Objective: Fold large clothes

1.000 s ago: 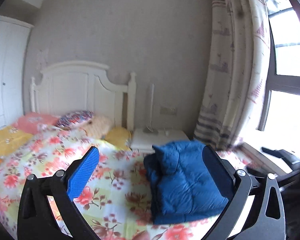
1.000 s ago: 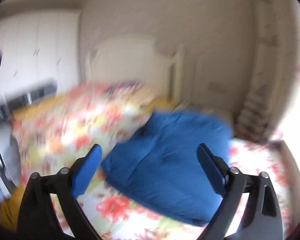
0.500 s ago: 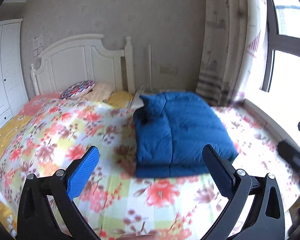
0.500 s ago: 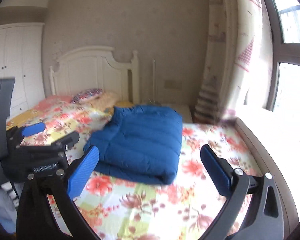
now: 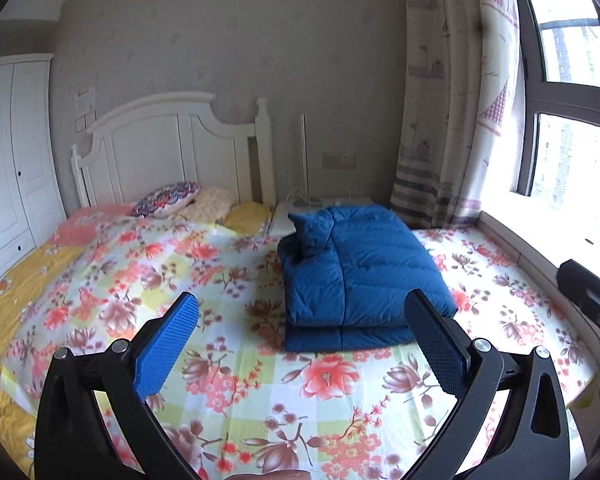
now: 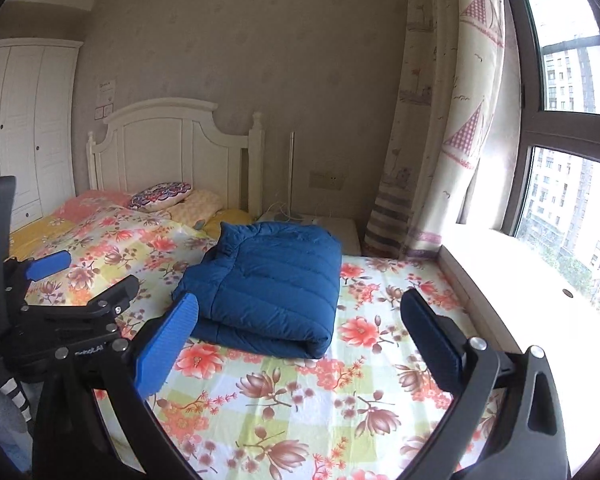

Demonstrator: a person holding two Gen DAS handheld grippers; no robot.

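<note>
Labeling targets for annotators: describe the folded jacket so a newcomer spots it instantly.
Start at the bed with the floral sheet, then look to its window side, near the white nightstand. The blue puffer jacket lies there folded into a thick quilted bundle, the only solid dark blue item on the patterned bedding.

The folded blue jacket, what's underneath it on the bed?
The blue jacket lies folded on the floral bedsheet, which shows all around it. Its own lower folded layer is visible at the near edge. Whatever lies directly beneath is covered, so nothing more can be told.
</note>
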